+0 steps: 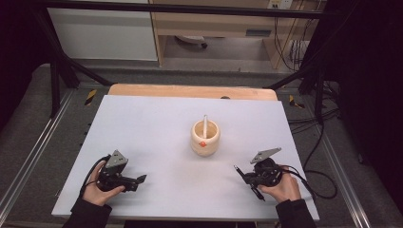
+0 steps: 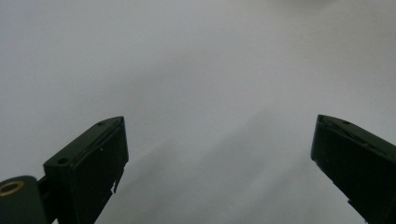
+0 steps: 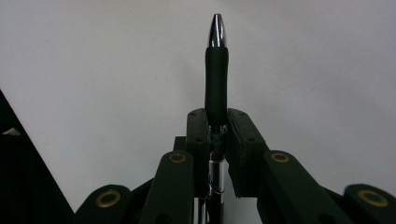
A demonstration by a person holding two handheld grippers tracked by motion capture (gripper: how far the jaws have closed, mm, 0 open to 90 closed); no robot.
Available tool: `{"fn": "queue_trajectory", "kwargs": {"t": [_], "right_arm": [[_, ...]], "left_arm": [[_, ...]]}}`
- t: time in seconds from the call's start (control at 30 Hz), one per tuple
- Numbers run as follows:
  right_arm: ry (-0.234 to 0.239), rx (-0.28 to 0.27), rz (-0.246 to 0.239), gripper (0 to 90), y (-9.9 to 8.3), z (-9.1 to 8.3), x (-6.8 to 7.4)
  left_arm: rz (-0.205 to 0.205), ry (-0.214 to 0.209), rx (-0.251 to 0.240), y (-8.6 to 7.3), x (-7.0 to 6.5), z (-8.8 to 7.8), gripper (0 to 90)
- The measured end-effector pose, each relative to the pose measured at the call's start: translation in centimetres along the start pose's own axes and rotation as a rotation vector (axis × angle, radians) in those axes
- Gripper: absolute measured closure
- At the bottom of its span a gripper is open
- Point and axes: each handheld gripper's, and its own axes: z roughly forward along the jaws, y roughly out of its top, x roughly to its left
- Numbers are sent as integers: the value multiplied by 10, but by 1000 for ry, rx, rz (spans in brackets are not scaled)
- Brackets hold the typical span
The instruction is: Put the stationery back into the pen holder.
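A pale wooden cup stands at the middle of the white table, with a white stick-like item upright in it and a small orange spot on its front. My right gripper rests at the front right, shut on a black pen. In the right gripper view the jaws clamp the pen by its black grip, and its silver tip points away over the table. My left gripper lies at the front left, pointing right. Its jaws stand wide apart with only bare table between them.
The white tabletop lies on a wooden board whose far edge shows behind it. Black frame bars rise at both sides. Cables trail off the right edge onto grey carpet.
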Motion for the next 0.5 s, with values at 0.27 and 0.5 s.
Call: {"fn": "queue_trajectory", "kwargs": {"t": [0.27, 0.5], "right_arm": [[-10, -38, -3, 800, 4, -9, 0], [-17, -73, -2, 799, 8, -19, 0]], "left_arm": [[1, 0, 0, 0, 0, 0, 41], [0, 0, 0, 0, 0, 0, 41]]}}
